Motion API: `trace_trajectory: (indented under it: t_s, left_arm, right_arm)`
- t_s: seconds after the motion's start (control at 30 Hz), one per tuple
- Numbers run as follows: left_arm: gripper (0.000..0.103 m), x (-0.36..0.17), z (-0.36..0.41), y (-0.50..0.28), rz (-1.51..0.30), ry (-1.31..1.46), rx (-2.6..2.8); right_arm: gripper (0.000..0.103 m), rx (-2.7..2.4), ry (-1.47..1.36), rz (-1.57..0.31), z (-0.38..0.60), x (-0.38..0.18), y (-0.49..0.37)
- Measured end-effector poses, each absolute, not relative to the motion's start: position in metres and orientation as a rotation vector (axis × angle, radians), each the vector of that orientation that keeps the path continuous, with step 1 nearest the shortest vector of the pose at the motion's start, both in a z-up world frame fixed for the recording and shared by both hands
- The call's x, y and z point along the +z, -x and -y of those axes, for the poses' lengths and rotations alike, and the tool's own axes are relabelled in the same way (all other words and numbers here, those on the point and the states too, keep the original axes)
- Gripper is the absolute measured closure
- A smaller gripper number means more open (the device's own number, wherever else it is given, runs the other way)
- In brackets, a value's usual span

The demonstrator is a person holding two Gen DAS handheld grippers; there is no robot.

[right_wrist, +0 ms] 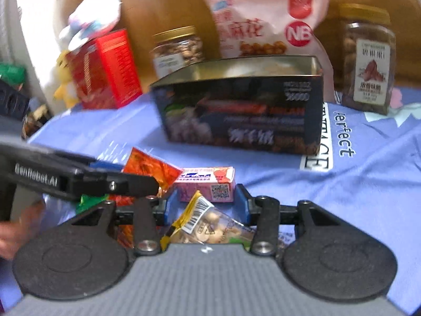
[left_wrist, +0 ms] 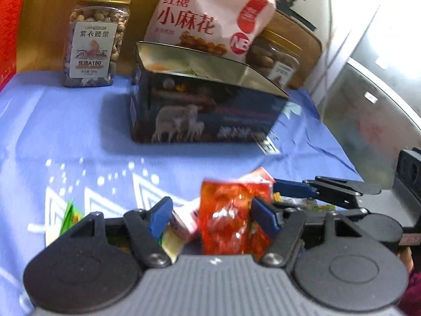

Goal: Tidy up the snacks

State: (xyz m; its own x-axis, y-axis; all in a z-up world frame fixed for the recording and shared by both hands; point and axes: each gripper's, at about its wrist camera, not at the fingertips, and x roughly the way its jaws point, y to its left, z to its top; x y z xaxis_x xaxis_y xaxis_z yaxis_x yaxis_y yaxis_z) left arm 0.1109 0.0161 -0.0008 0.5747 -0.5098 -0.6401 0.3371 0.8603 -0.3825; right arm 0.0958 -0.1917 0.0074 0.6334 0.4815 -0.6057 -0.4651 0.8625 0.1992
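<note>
Left gripper [left_wrist: 210,214]: jaws spread around orange packet [left_wrist: 231,218]. Right gripper [right_wrist: 206,206]: jaws spread around pink box [right_wrist: 208,184]. Open tin [right_wrist: 239,110] behind.

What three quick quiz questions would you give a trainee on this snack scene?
1. How many gold-lidded nut jars stand behind the dark tin?
2. True or false: the dark tin has its lid on.
3. What sits between the fingers of the left gripper? A. orange-red packet B. a nut jar C. the dark tin

Key: 1. two; 2. false, its top is open; 3. A
</note>
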Motion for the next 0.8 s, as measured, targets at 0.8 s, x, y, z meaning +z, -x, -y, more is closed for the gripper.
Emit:
trace_trajectory:
  t_s: [0.8]
  left_arm:
    - [0.015, 0.007, -0.026, -0.032, -0.802, 0.189, -0.540]
  right_arm:
    - [0.040, 0.607, 0.197, -0.660, 0.148, 0.001, -0.011]
